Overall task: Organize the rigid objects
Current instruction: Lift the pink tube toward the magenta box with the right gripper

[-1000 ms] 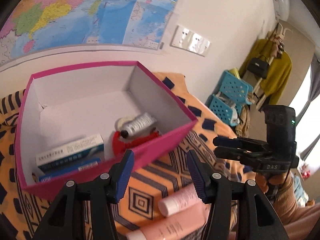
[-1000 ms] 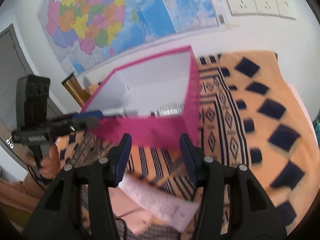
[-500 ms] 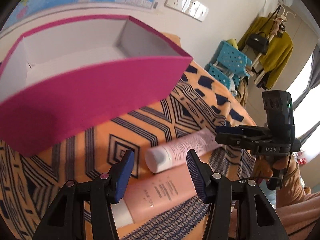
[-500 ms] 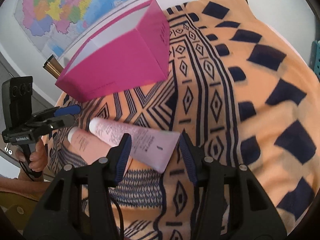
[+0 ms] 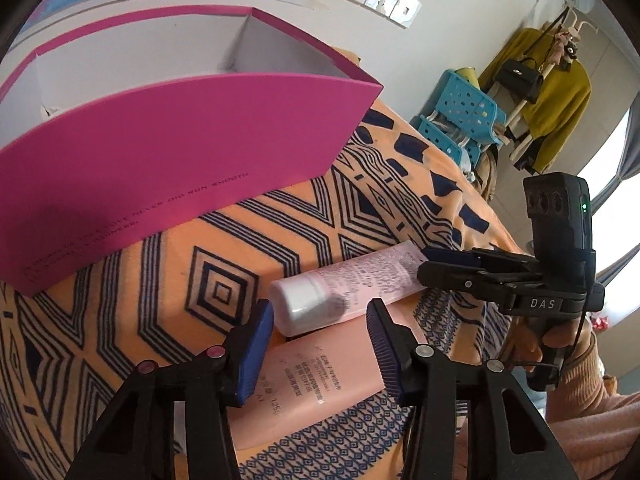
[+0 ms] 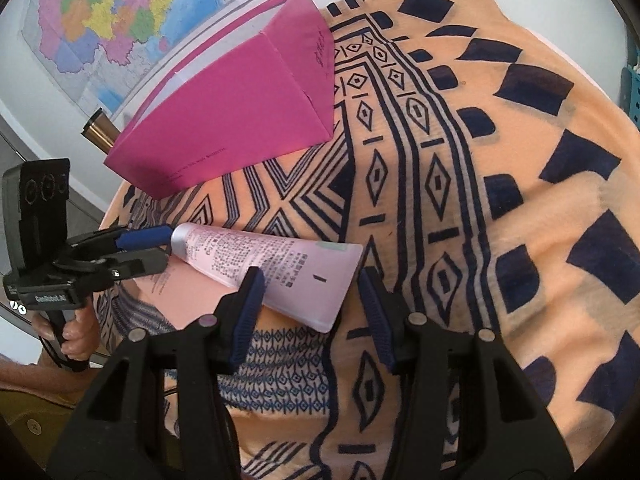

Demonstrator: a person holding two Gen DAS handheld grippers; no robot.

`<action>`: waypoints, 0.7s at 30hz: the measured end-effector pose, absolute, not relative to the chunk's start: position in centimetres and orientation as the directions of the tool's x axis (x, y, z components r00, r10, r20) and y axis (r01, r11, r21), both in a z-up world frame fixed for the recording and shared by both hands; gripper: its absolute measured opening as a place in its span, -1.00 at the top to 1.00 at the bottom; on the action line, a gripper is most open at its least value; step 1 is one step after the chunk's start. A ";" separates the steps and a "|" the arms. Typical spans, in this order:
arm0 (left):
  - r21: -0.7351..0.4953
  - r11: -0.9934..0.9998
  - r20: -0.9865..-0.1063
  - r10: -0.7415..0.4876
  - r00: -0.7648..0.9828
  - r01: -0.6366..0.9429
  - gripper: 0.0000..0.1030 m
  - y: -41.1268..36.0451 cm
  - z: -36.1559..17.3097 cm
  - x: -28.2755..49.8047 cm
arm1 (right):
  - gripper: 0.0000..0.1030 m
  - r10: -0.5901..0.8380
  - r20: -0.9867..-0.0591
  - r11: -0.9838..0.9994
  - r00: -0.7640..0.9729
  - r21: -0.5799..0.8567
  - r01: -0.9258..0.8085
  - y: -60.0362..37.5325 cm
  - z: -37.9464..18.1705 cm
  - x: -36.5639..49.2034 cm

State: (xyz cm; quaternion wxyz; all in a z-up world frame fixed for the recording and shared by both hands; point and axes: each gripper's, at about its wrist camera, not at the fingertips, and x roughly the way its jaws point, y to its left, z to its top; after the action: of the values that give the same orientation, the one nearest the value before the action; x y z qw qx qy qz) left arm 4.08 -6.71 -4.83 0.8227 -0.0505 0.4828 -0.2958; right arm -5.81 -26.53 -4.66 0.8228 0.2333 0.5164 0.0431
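A light pink tube with a white cap (image 5: pixel 348 292) lies on the orange patterned cloth, resting on a larger salmon tube (image 5: pixel 316 384). My left gripper (image 5: pixel 320 348) is open, its fingers either side of the white cap end. My right gripper (image 6: pixel 312 312) is open, its fingers either side of the flat crimped end of the same pink tube (image 6: pixel 276 268). The right gripper also shows in the left wrist view (image 5: pixel 444 264). The open magenta box (image 5: pixel 168 152) stands behind the tubes; its contents are hidden from here.
The orange and navy patterned cloth (image 6: pixel 500 200) covers the table. A map hangs on the wall (image 6: pixel 120 12) behind the box. Blue baskets (image 5: pixel 460 120) and a coat rack stand at the far right. A brass cylinder (image 6: pixel 100 132) stands behind the box.
Both grippers have dropped from box height to the cloth and closed in on the light pink tube, one at each end. The box's inside has gone out of sight.
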 end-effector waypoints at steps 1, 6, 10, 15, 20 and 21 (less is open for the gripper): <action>-0.371 0.819 -0.764 -0.537 0.357 0.438 0.08 -6.9 -4.9 4.1 | -0.01 0.315 -0.828 0.886 0.464 0.431 0.168 -26.4 -4.7 -5.8; -0.371 0.826 -0.768 -0.529 0.360 0.424 0.08 -6.9 -4.8 4.0 | -0.01 0.312 -0.826 0.890 0.469 0.427 0.159 -25.9 -4.5 -5.6; -0.374 0.830 -0.767 -0.528 0.364 0.414 0.08 -6.7 -4.8 3.8 | -0.01 0.311 -0.821 0.892 0.479 0.426 0.152 -25.8 -4.2 -5.5; -0.373 0.835 -0.760 -0.525 0.383 0.405 0.08 -6.2 -4.2 3.6 | -0.01 0.302 -0.817 0.899 0.492 0.415 0.138 -25.6 -3.6 -5.3; -0.365 0.839 -0.751 -0.522 0.404 0.404 0.08 -5.8 -3.4 3.4 | -0.01 0.292 -0.814 0.908 0.502 0.401 0.121 -25.2 -2.9 -5.0; -0.364 0.840 -0.750 -0.520 0.408 0.403 0.08 -5.7 -3.3 3.4 | -0.01 0.289 -0.814 0.911 0.504 0.396 0.116 -25.1 -2.7 -4.9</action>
State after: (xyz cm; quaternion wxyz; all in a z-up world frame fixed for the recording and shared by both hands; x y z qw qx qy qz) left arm 3.36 -5.70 -3.27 0.8368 -0.0628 0.4689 -0.2758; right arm -4.85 -25.11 -2.72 0.8428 0.2046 0.4952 0.0513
